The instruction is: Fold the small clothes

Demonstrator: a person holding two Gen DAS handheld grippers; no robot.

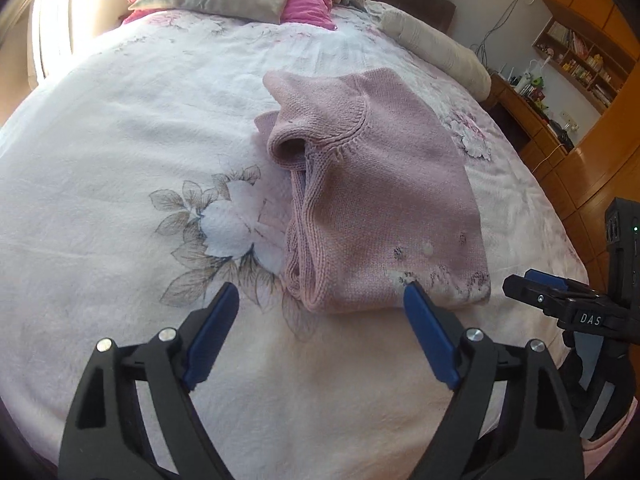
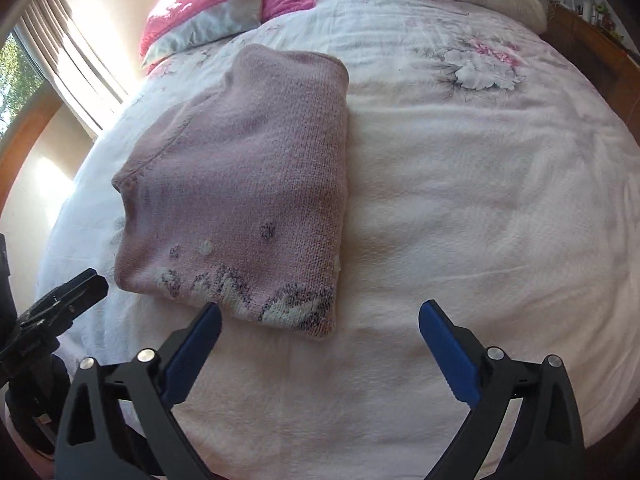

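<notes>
A pink knitted sweater (image 1: 376, 200) lies folded into a thick, soft rectangle on a floral bedspread (image 1: 120, 120), just ahead of both tools, likely set flat so the fold holds. The left gripper (image 1: 322, 304) has its blue-padded jaws spread, holding nothing, its right pad at the sweater's patterned near edge. The right gripper (image 2: 320, 320) is likewise spread and empty, the sweater ahead to its left.

Both wrist views sit low over the bed (image 1: 120, 128), facing its head end. Left view is close to the folded sweater (image 1: 376, 184); right view shares the sweater (image 2: 240, 184), seen further left.
</notes>
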